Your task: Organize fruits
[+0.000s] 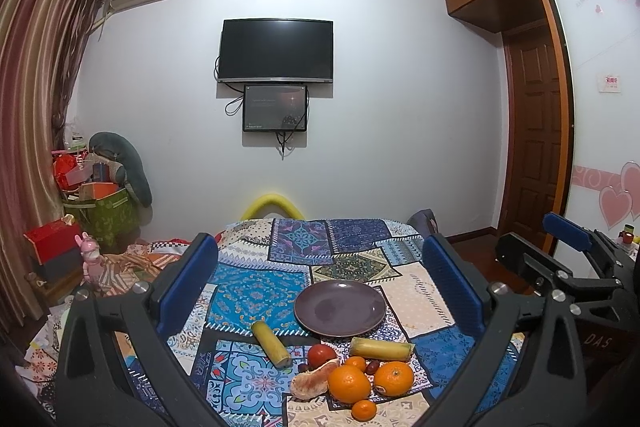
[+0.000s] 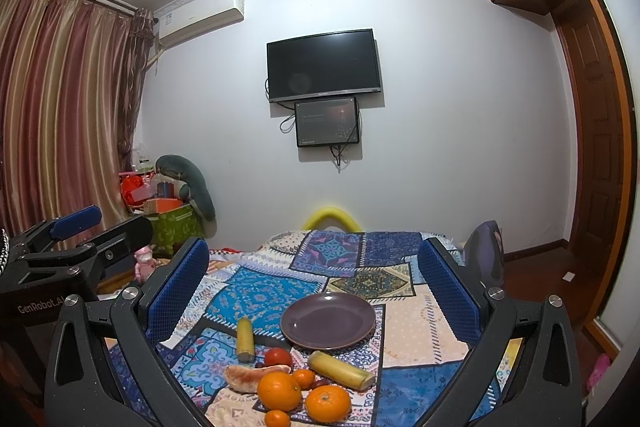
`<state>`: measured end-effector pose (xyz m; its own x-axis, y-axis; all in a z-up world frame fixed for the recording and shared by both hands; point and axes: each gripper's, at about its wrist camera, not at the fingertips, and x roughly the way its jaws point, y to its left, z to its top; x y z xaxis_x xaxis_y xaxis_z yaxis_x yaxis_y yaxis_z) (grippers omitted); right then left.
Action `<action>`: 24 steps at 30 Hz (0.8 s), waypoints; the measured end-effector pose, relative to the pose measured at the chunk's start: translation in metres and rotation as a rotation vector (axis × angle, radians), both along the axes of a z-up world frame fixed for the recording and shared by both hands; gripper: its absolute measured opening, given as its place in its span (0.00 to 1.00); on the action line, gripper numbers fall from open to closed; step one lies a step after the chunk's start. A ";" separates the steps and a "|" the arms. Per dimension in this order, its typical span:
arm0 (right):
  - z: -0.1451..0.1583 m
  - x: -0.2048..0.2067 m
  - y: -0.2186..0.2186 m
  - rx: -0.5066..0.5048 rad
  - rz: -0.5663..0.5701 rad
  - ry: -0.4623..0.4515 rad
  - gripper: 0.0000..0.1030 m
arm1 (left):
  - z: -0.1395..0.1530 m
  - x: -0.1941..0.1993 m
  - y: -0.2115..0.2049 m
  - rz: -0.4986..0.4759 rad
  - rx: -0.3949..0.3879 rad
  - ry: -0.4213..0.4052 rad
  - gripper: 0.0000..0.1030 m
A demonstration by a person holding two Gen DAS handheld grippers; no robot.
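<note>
An empty purple plate (image 1: pixel 340 308) (image 2: pixel 328 321) lies on the patchwork cloth (image 1: pixel 256 291) (image 2: pixel 412 311). In front of it lies a heap of fruit: two large oranges (image 1: pixel 349 383) (image 2: pixel 279 391), a tomato (image 1: pixel 321 355) (image 2: pixel 277 357), a peeled citrus piece (image 1: pixel 312 381) (image 2: pixel 250 377), small tangerines (image 1: pixel 363 409) (image 2: pixel 277 419) and two banana pieces (image 1: pixel 272 343) (image 2: pixel 340 369). My left gripper (image 1: pixel 320 287) hangs open above the table, nothing between its blue pads. My right gripper (image 2: pixel 316 291) is open too, just as empty. Each gripper shows at the edge of the other's view.
A TV (image 1: pixel 276 51) and a smaller screen hang on the far wall. Boxes and clutter (image 1: pixel 100 207) stand at the left by the curtain. A wooden door (image 1: pixel 536 155) and wardrobe are at the right. A yellow foam arch (image 1: pixel 272 207) rises behind the table.
</note>
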<state>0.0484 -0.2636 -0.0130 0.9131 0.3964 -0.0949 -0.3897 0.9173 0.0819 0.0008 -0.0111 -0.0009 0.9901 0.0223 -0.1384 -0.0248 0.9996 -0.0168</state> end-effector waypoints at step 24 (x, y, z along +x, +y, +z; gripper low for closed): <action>-0.036 0.036 0.008 -0.158 0.047 0.111 0.97 | -0.032 0.045 0.019 -0.068 -0.021 0.137 1.00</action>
